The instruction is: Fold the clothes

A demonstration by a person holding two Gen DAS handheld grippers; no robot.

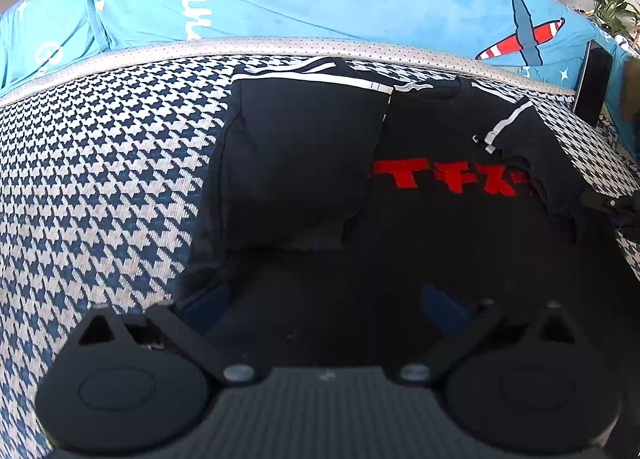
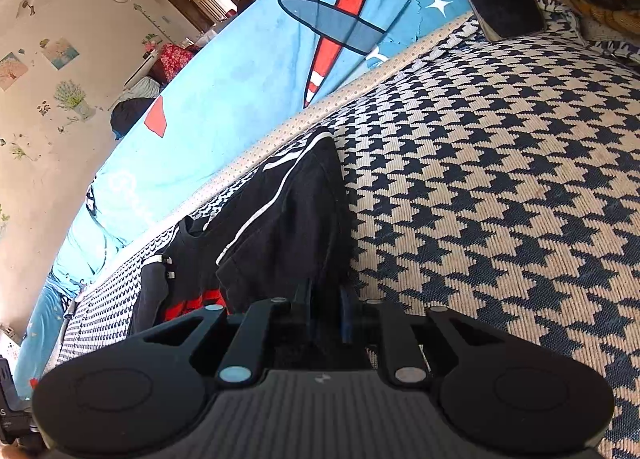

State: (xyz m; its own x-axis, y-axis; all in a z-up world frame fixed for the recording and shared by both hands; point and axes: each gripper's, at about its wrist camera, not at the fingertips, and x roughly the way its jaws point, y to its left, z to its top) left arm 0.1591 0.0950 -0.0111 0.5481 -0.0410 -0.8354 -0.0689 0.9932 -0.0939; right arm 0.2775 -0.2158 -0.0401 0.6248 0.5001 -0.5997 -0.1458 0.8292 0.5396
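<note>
Right wrist view: the right gripper is seen clamped on the black T-shirt's right sleeve edge, directly ahead of its tips, while the left gripper, jaws spread, is held over the hem, the shirt's length lying straight ahead.

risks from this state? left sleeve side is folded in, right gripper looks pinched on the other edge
1. The right gripper appears shut on only a thin edge of the black T-shirt with red lettering and white-striped sleeves; the cloth could slip out mid-fold.
2. The left gripper is open over the hem and pins nothing, so pulling may drag the whole shirt across the houndstooth sofa cover.
3. The already folded flap lies loose and could flop open.
</note>
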